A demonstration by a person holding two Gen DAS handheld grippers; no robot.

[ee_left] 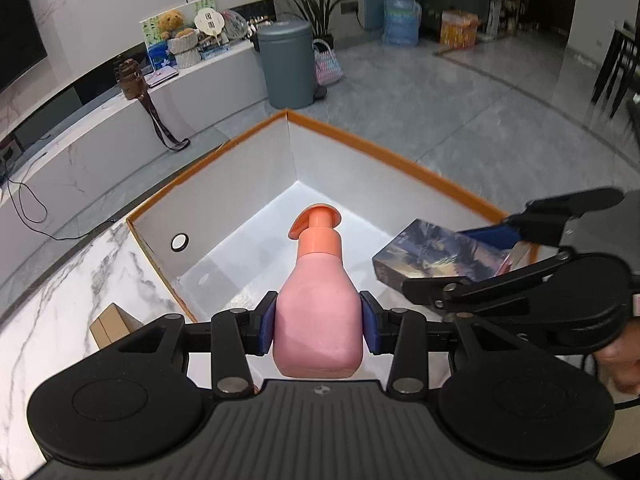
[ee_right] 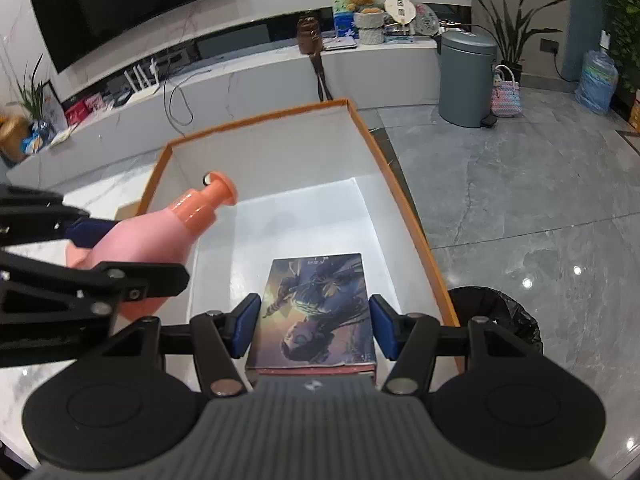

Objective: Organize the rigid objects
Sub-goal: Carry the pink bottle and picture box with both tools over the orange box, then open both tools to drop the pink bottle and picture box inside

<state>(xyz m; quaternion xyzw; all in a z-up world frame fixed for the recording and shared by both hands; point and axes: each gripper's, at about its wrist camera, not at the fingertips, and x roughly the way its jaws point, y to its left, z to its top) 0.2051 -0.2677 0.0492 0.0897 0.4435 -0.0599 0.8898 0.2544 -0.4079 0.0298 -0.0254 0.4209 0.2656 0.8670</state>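
- Between the left gripper's [ee_left: 319, 322] blue pads, a pink bottle [ee_left: 318, 312] is clamped across its smooth, squarish plastic body, so its orange pump cap [ee_left: 316, 222] leads toward the box below.
- Beside it, the right gripper [ee_right: 313, 326] pinches a glossy, flat printed carton [ee_right: 316, 308] by its long edges.
- Beyond both lies the orange-rimmed box [ee_left: 400, 160], with matte white walls and a bare floor, likely their destination.

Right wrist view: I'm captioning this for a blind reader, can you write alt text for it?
The right gripper clamps a flat picture-printed box over an open orange-rimmed white carton on a marble table. Beside it, the left gripper holds a pink pump bottle over the same carton.
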